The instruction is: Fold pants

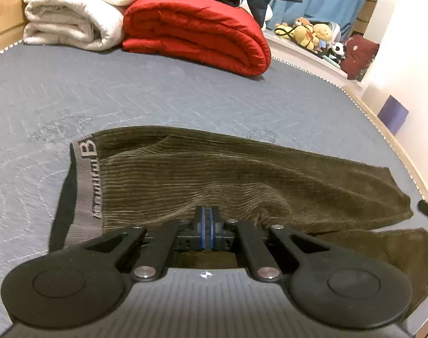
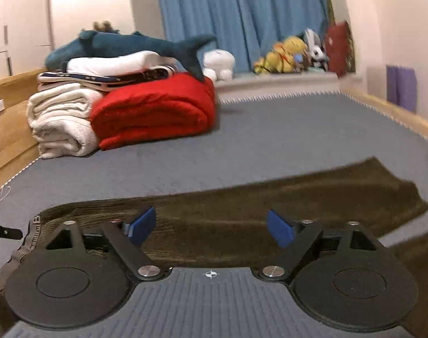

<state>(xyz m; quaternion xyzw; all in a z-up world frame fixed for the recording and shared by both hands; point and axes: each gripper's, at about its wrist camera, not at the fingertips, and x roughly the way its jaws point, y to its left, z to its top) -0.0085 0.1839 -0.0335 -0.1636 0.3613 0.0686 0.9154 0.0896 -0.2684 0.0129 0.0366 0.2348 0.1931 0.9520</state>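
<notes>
Left tongs (image 1: pixel 207 225) nearest in the left view, blue pads pressed together, pinching a raised ridge of the pants (image 1: pixel 228 174) at their near edge. Right tongs (image 2: pixel 211 226) nearest in the right view, blue pads (image 2: pixel 142 225) spread wide, hovering above the pants (image 2: pixel 242 211) and holding nothing.

Olive corduroy pants, lying flat across the near part of the bed (image 1: pixel 157 93). Grey waistband (image 1: pixel 87 180) with lettering at the left end, legs stretching away to the right. One leg lying over the other, the lower one peeking out along the near right edge. Fabric rippled around the left tongs' grip.

Beyond the pants, bare grey-blue quilted mattress. At the far left of the bed, a folded red quilt (image 1: pixel 197 31), touching a rolled white blanket (image 1: pixel 73 11) on its left. On top of both, a folded stack of cloth and a dark teal plush shark (image 2: pixel 123 46).

Past the bed's far edge, a ledge with a heap of yellow soft toys (image 1: pixel 309 32) and a dark red cushion (image 1: pixel 359 56). Behind all, blue curtains (image 2: pixel 242 14) and pale walls.
</notes>
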